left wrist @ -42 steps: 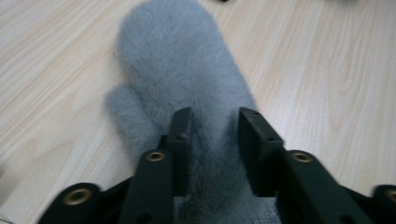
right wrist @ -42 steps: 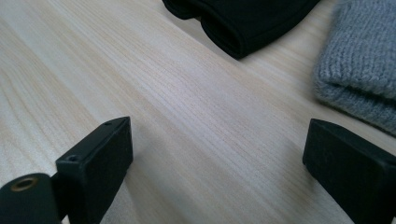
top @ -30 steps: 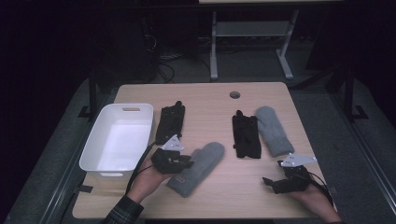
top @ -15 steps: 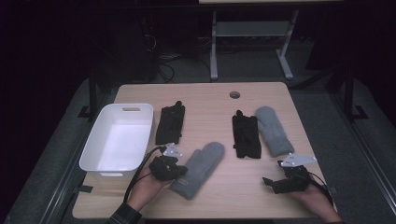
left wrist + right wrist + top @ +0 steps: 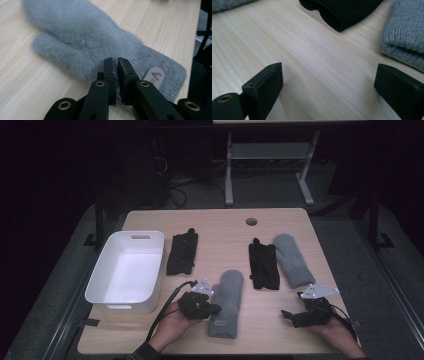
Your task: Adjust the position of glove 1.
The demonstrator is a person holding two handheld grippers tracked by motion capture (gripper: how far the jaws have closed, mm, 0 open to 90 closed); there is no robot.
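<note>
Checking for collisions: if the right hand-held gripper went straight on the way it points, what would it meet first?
Bare table first; beyond that, probably the cuff of the black glove, with the grey mitten off to one side. The right hand-held gripper stands open; depth is uncertain.

Bin (image 5: pixel 125 270) at the table's (image 5: pixel 220 227) left edge, one glove (image 5: pixel 182 252) just right of it. Nearer the front, a mitten (image 5: pixel 227 302) by the left gripper (image 5: pixel 212 309). Farther right, second glove (image 5: pixel 263 265) touching another mitten (image 5: pixel 293 260), behind the right gripper (image 5: pixel 286 315).
</note>
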